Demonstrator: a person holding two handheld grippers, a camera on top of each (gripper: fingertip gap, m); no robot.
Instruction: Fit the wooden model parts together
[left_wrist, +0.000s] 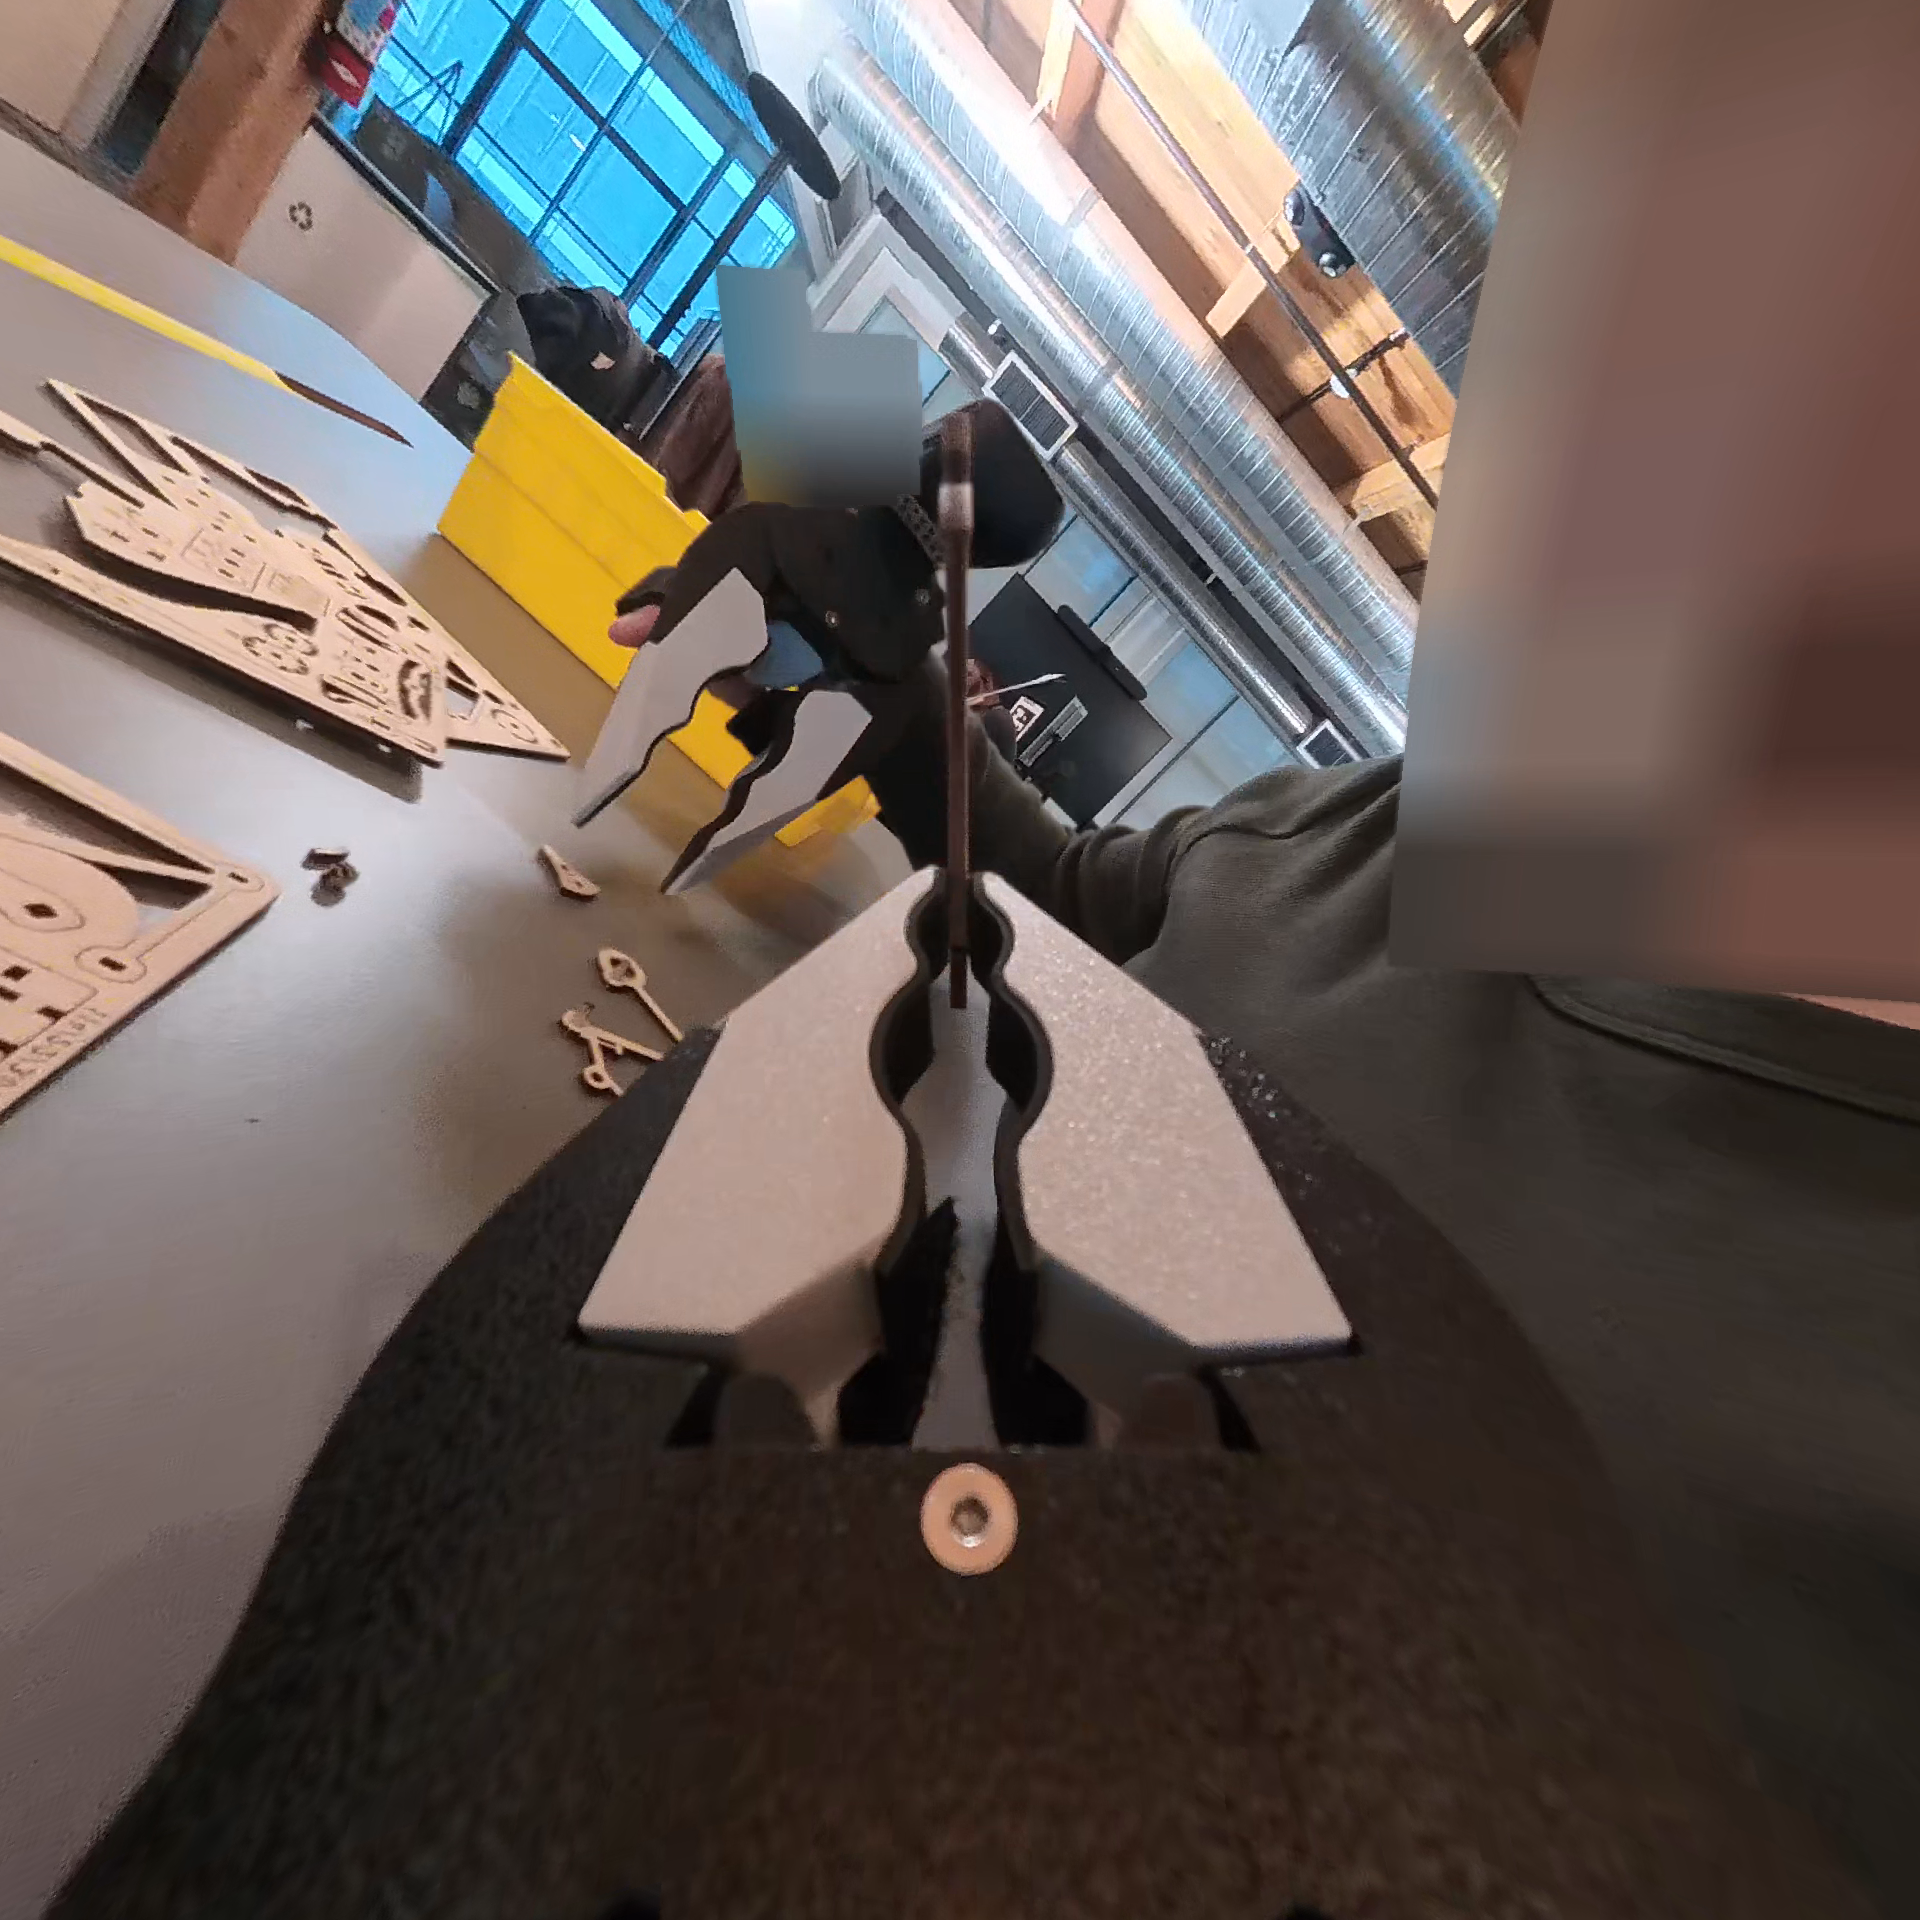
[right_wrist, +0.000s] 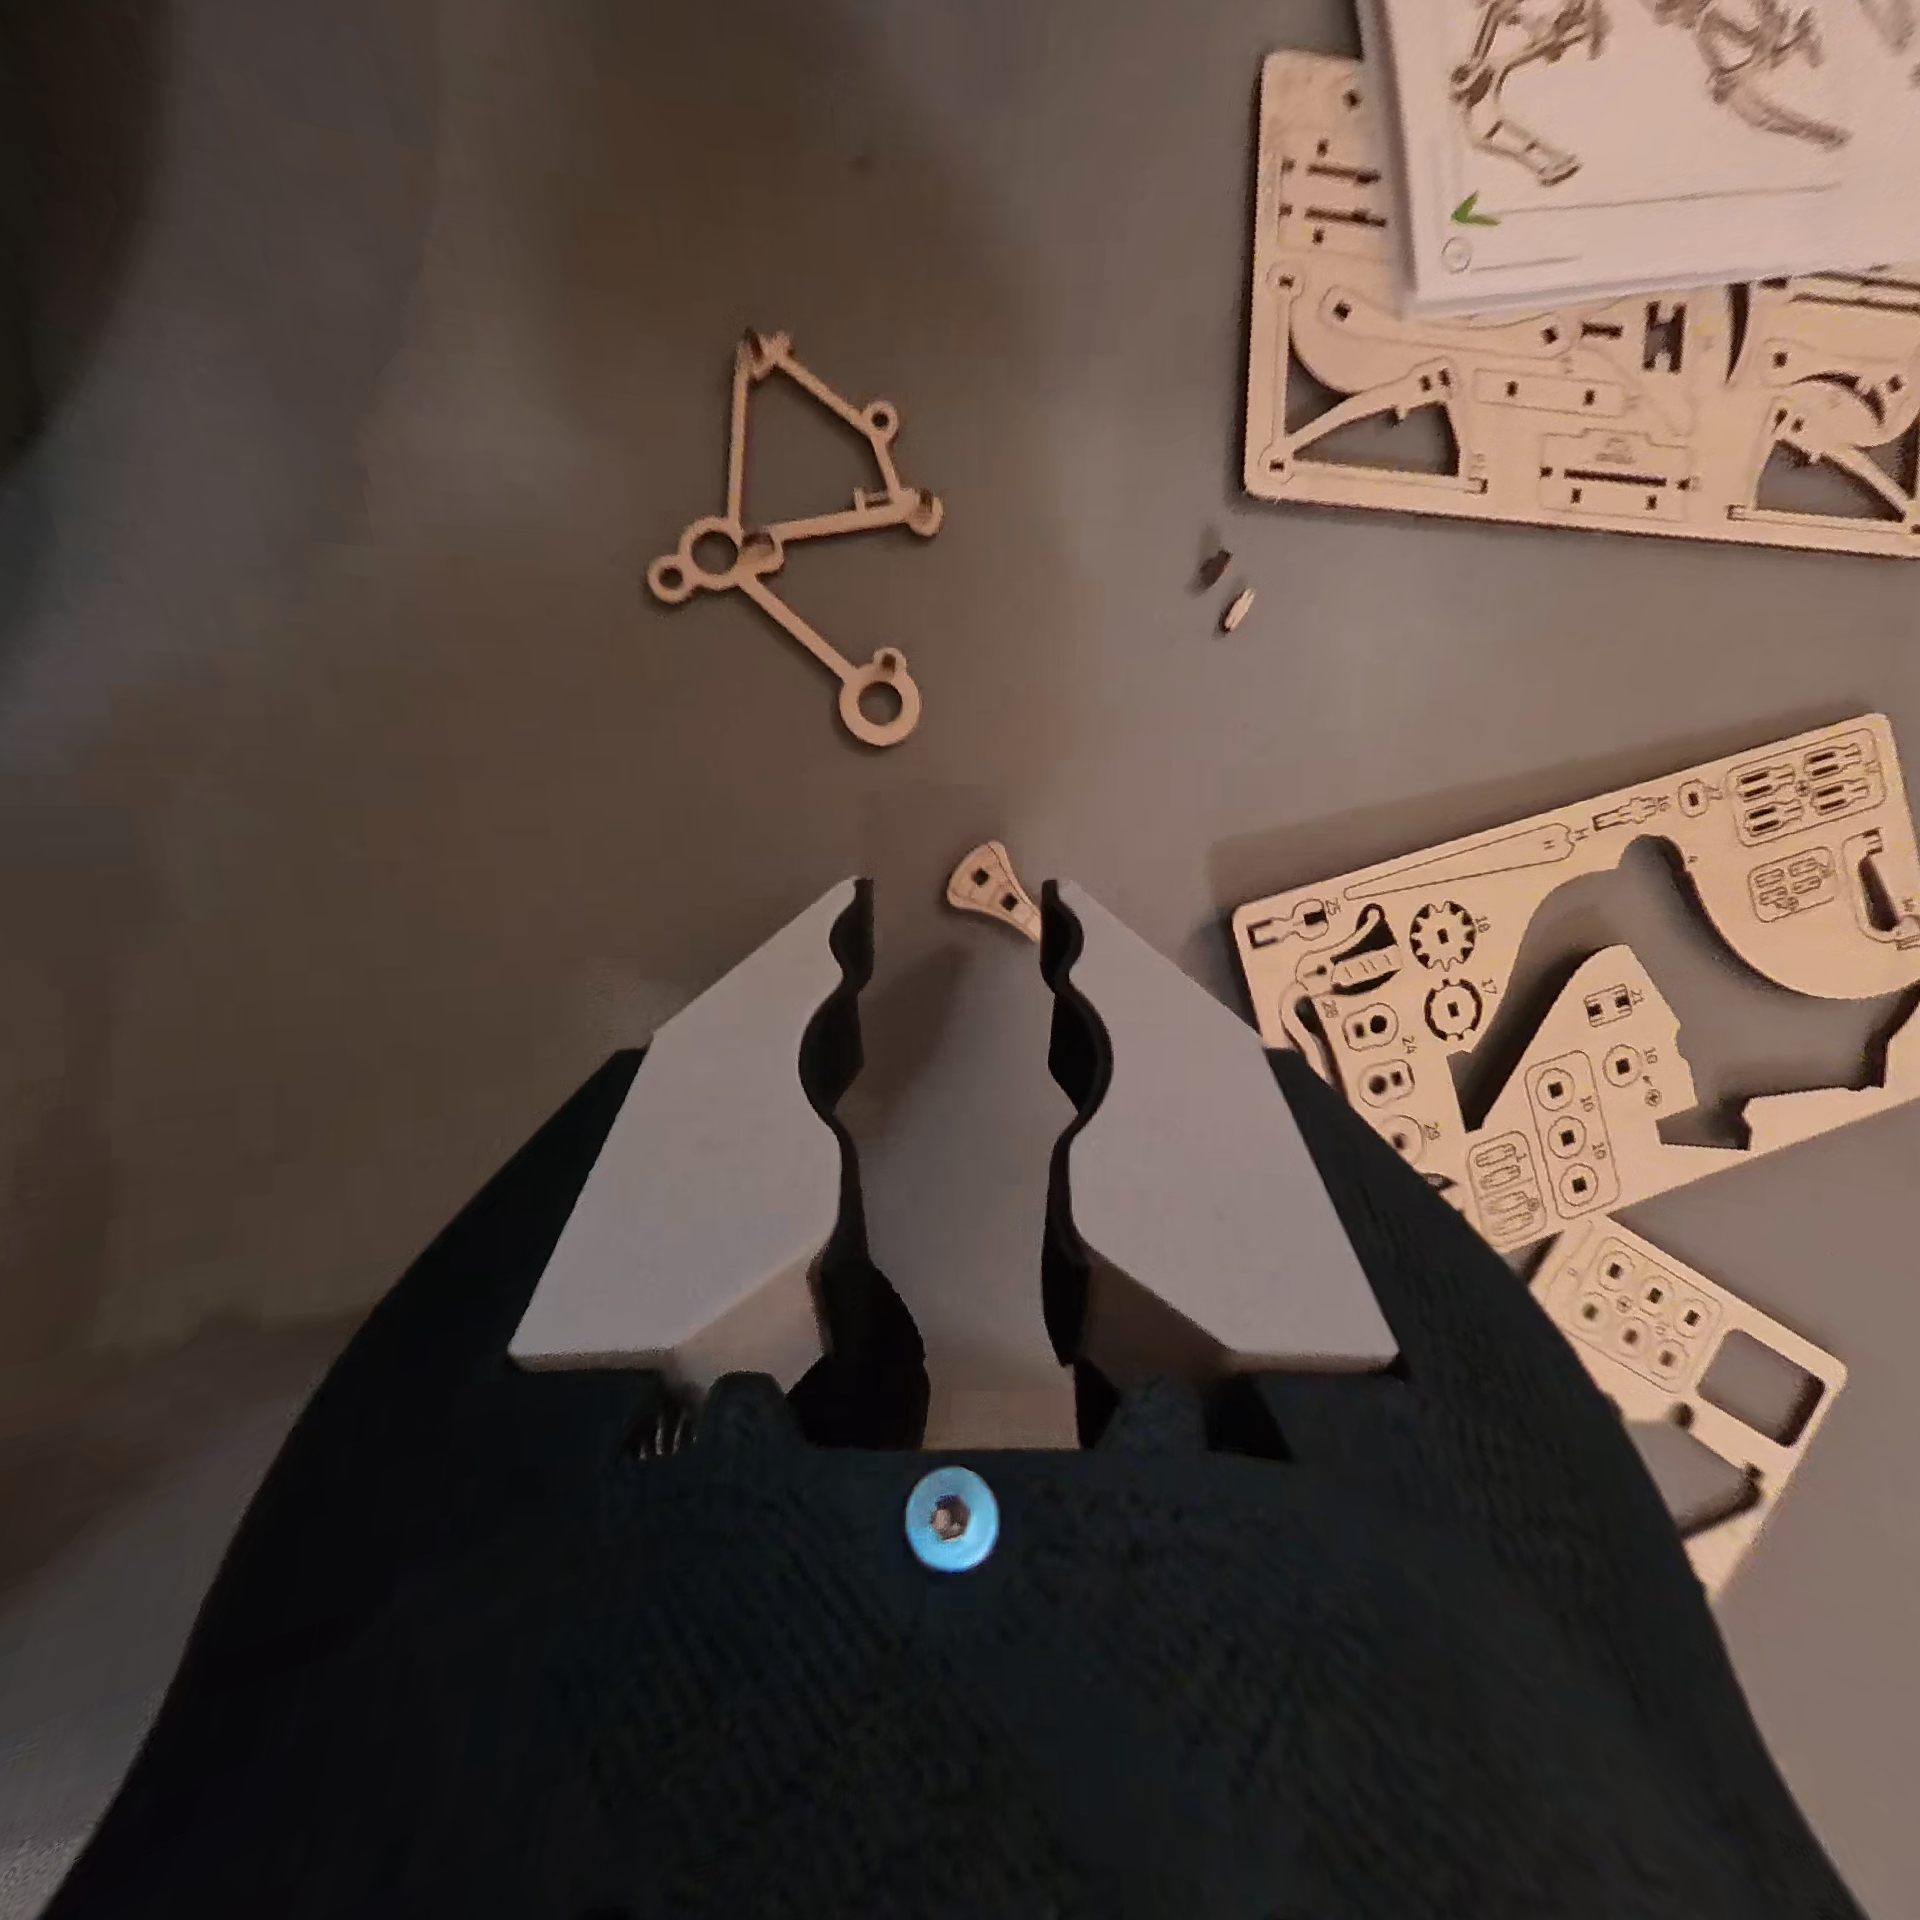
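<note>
My left gripper (left_wrist: 958, 904) is shut on a thin flat wooden part (left_wrist: 956, 665), seen edge-on and dark, held upright above the grey table. My right gripper (right_wrist: 956, 894) is open and empty, pointing down at the table; it also shows in the left wrist view (left_wrist: 634, 842), off to the left of the held part. A small curved wooden piece (right_wrist: 989, 891) lies on the table just beyond its fingertips. An assembled linkage of thin wooden bars and rings (right_wrist: 800, 540) lies farther out.
Laser-cut plywood sheets (right_wrist: 1579, 1039) (right_wrist: 1455, 416) lie at the right, with a paper instruction sheet (right_wrist: 1662, 135) on one. Small loose pieces (left_wrist: 623, 1008) and more sheets (left_wrist: 260, 592) lie on the table. A yellow bin (left_wrist: 561, 520) stands behind. A person's sleeve (left_wrist: 1195, 873) is close.
</note>
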